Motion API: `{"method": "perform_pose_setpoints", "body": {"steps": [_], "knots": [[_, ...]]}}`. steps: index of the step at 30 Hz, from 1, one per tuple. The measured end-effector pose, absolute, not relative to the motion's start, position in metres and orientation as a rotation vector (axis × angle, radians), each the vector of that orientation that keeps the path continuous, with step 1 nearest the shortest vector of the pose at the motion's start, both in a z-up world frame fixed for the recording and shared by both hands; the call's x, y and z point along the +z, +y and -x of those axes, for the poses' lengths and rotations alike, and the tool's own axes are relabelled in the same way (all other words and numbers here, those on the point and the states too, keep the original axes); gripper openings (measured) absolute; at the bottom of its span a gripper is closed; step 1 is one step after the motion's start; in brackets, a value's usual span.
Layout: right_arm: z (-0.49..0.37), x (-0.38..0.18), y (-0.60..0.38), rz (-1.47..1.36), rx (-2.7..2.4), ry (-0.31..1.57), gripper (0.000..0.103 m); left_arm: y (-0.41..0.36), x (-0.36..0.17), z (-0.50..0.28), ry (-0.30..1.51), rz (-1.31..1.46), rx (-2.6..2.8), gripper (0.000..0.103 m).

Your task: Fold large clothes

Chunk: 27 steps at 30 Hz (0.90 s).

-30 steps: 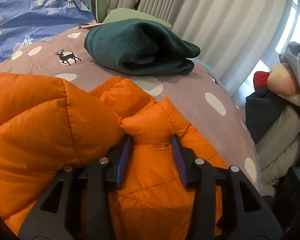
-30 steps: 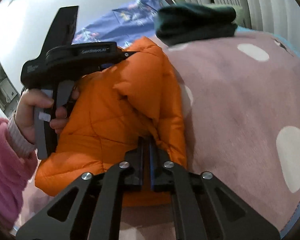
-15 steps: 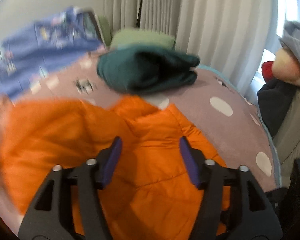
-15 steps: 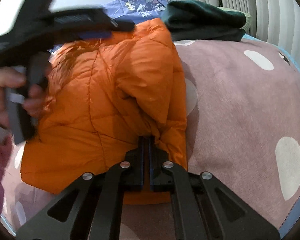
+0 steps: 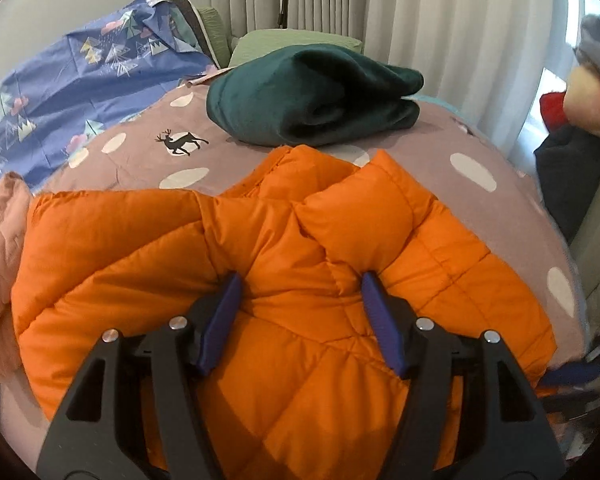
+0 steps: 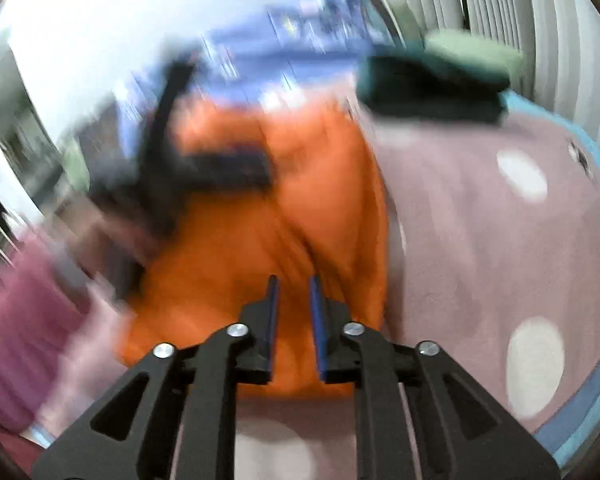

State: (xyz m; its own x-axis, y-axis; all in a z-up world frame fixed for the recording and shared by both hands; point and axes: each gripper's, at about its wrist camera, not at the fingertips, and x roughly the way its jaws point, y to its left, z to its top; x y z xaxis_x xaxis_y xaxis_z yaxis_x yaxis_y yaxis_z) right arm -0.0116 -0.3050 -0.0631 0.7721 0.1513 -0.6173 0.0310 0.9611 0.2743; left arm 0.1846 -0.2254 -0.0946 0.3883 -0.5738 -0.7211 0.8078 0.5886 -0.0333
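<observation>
Ahead of you lies a mauve bedspread with white dots and a black deer print. A folded dark green fleece blanket rests on it, against a pale green pillow. A blue tree-patterned sheet lies left; pleated cream curtains hang behind.
</observation>
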Motion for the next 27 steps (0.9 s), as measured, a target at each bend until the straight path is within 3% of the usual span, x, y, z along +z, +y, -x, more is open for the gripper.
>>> {"method": "perform_pose_setpoints", "body": {"steps": [4,6,8,10,16,22,25,27], "knots": [[-0.004,-0.029,-0.3,-0.203,0.055,0.553,0.021,-0.22,-0.097,-0.192,0.783,-0.291,-0.925,0.064],[-0.031,-0.052,-0.306,-0.22,0.041,0.626,0.021,-0.221,-0.097,-0.191,0.784,-0.288,-0.927,0.064],[-0.063,-0.112,-0.321,-0.276,-0.005,0.784,0.016,-0.22,-0.098,-0.19,0.784,-0.28,-0.934,0.064],[-0.062,-0.14,-0.33,-0.326,0.03,0.746,0.014,-0.22,-0.099,-0.192,0.795,-0.266,-0.952,0.065],[-0.055,-0.139,-0.316,-0.249,-0.043,0.735,0.014,-0.22,-0.093,-0.19,0.782,-0.272,-0.937,0.065],[-0.055,-0.14,-0.321,-0.295,-0.02,0.728,0.014,-0.162,-0.044,-0.205,0.636,-0.172,-0.81,0.048],[-0.053,-0.14,-0.32,-0.296,-0.018,0.72,0.014,-0.137,-0.065,-0.241,0.753,-0.128,-0.729,0.029],[-0.054,-0.141,-0.318,-0.315,-0.001,0.716,0.014,-0.137,-0.096,-0.25,0.797,-0.181,-0.717,0.026]]}}
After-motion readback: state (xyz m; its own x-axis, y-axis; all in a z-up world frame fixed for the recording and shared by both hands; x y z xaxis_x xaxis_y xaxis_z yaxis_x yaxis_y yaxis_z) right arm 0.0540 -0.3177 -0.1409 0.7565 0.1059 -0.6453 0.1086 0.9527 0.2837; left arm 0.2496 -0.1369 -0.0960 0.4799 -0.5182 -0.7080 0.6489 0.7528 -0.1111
